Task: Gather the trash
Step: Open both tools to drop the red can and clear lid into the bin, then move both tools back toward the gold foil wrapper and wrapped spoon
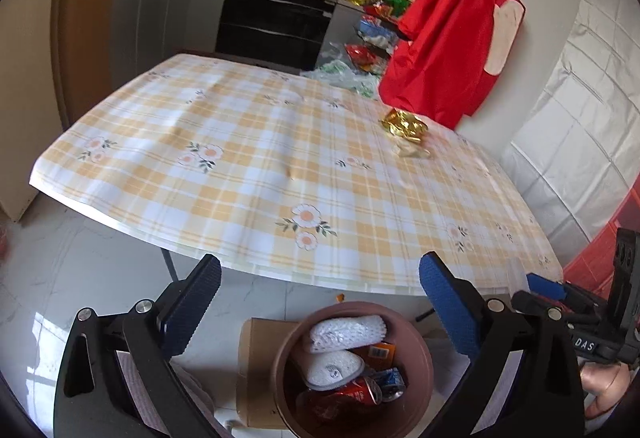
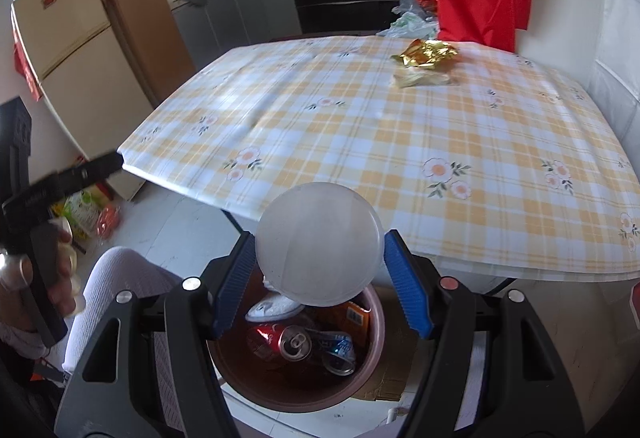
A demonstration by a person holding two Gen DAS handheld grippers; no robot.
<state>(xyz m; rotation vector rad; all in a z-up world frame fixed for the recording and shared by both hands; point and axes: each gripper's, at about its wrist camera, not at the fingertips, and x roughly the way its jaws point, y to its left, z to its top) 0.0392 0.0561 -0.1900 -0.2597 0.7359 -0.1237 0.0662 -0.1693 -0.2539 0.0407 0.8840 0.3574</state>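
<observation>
My left gripper [image 1: 320, 266] is open with nothing between its blue pads. It hangs over a brown-pink bin [image 1: 425, 358] on the floor in front of the table. In the bin lie a red can [image 1: 352, 394], a blue can and white foam pieces [image 1: 344, 332]. My right gripper [image 2: 319, 238] is shut on a round, cloudy white plastic cup [image 2: 316, 262], held above the same bin [image 2: 296, 400]. At the table's far right lie a crumpled gold wrapper [image 1: 404, 123] [image 2: 426, 52] and a pale wrapper [image 1: 412, 150] [image 2: 424, 79] just in front of it.
The table [image 1: 240, 166] has a yellow checked cloth with flowers. A red garment [image 1: 452, 38] hangs by the wall at its far right corner. Flat cardboard [image 1: 256, 358] lies under the bin. Bags and packets sit on the floor to the left [image 2: 88, 214]. Kitchen counters stand behind.
</observation>
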